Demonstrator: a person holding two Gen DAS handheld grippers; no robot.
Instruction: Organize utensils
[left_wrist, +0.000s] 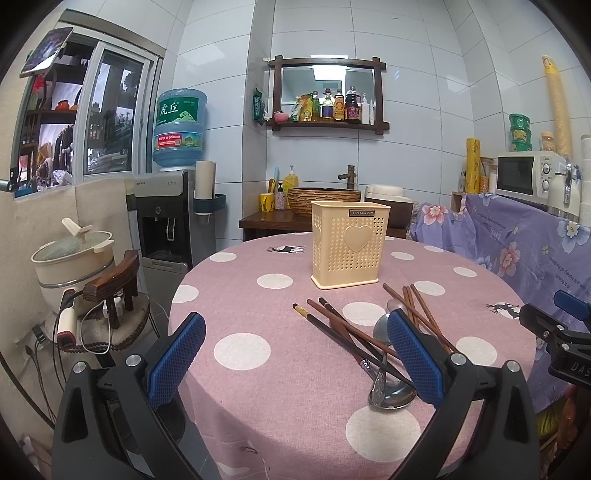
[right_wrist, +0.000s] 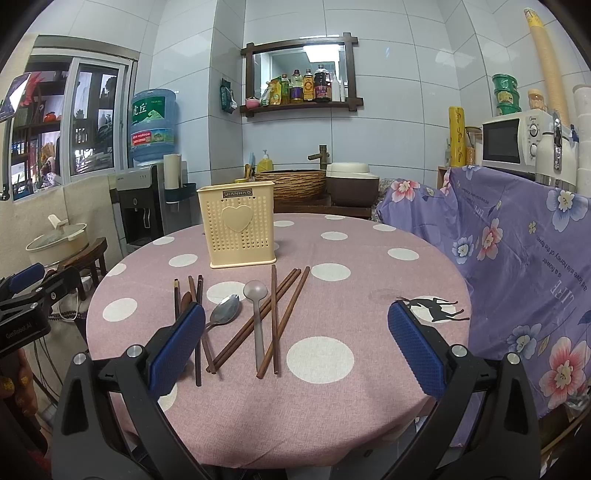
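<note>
While both grippers hover wide open, empty, over near table edge: right gripper (right_wrist: 295, 343) has utensils just ahead-left. Brown chopsticks (right_wrist: 274, 317) lie long axis roughly away from gripper, toward holder, some fanned diagonally. Grey spoon (right_wrist: 257, 317) among them, bowl pointing far. Steel spoon (right_wrist: 223, 312) angled, by left finger. Left gripper (left_wrist: 295, 350) sees same pile ahead-right, partly behind right finger. Right hand looks nearer. Beyond pile: cream holder (right_wrist: 238, 227) upright, empty as far as visible, on polka-dot table (right_wrist: 332, 406).

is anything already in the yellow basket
Cannot tell; the basket stands upright with nothing poking above its rim, but its inside is hidden, while chopsticks and spoons lie on the table.
</note>
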